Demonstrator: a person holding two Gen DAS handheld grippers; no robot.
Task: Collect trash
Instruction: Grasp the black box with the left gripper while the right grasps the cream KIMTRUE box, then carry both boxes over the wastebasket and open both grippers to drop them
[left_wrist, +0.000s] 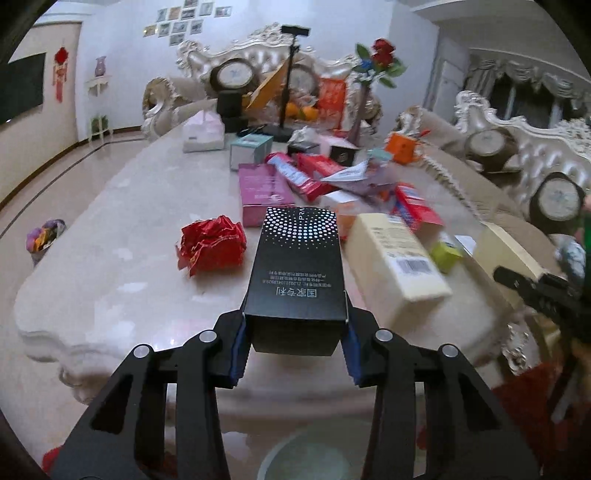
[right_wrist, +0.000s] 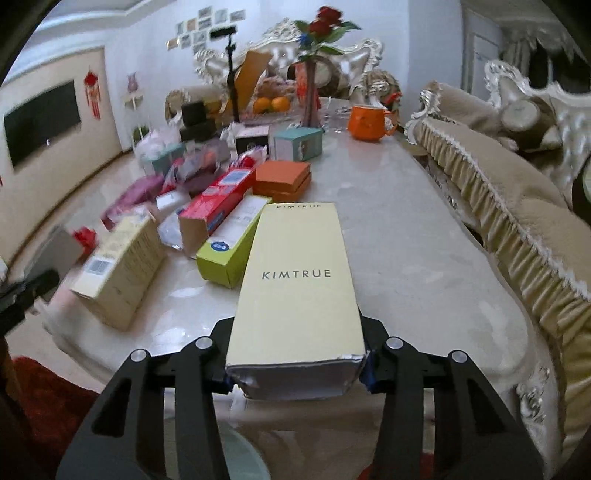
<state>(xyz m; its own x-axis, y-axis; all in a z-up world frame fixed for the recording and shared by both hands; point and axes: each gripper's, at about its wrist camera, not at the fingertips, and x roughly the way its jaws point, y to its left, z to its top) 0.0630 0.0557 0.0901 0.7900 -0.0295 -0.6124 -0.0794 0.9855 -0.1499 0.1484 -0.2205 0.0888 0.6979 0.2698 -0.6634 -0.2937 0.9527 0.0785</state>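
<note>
My left gripper (left_wrist: 294, 345) is shut on a black box with a dotted pattern (left_wrist: 299, 269), which juts forward above the marble table (left_wrist: 110, 266). My right gripper (right_wrist: 297, 369) is shut on a long pale yellow KIMTRUE box (right_wrist: 297, 284), its near end dented between the blue pads. Loose trash lies on the table: a crumpled red wrapper (left_wrist: 212, 243), a cream box with a barcode (left_wrist: 397, 258) (right_wrist: 118, 266), a lime green box (right_wrist: 231, 247), red cartons (right_wrist: 214, 206) and a pink box (left_wrist: 260, 192). The right gripper's black frame shows at the right edge of the left wrist view.
An orange flat box (right_wrist: 282, 181), a teal box (right_wrist: 295, 144), an orange mug (right_wrist: 367, 122), a fruit bowl (right_wrist: 271, 105), a flower vase (right_wrist: 312, 92) and a black stand (right_wrist: 231, 66) crowd the far half. A fringed sofa (right_wrist: 498, 192) runs along the right. A round bin (left_wrist: 306, 458) sits below.
</note>
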